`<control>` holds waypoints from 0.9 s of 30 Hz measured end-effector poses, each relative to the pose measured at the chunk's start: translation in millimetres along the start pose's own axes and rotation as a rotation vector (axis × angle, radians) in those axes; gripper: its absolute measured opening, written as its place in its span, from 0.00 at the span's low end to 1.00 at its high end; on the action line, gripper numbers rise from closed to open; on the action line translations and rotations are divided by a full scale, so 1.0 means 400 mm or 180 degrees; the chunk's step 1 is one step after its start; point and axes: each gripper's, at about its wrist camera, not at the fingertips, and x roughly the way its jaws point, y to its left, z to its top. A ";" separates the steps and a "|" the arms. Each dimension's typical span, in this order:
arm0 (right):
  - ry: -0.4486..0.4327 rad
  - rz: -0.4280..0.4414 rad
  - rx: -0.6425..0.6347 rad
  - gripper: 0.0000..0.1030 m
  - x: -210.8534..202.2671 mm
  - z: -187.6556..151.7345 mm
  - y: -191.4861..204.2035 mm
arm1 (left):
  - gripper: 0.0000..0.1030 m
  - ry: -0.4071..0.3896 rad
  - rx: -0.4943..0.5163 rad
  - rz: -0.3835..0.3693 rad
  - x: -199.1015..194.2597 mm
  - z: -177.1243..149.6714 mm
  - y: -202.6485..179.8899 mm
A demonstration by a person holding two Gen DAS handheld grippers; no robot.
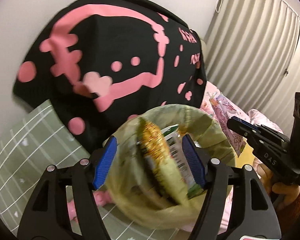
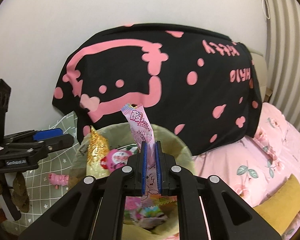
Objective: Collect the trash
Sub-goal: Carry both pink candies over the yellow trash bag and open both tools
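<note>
Trash bag (image 1: 216,138) — blurred wrappers (image 1: 156,146) hide its inside.

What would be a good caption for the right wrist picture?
Right gripper pinching a pink candy wrapper above the trash bin.

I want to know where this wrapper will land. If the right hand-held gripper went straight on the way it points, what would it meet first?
Probably the trash bag: the right hand-held gripper, shut on the pink wrapper, points down into its open mouth. Depth is uncertain.
</note>
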 end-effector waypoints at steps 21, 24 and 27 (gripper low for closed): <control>0.0434 -0.0393 0.0116 0.16 0.110 -0.061 0.065 | 0.62 -0.0069 -0.0515 0.0381 -0.205 -0.160 0.311; 0.0495 -0.0459 0.0160 0.36 0.120 -0.064 0.071 | 0.62 -0.0138 -0.0536 0.0401 -0.228 -0.163 0.345; 0.0476 -0.0550 0.0111 0.41 0.111 -0.059 0.093 | 0.62 -0.0235 -0.0655 0.0429 -0.257 -0.173 0.377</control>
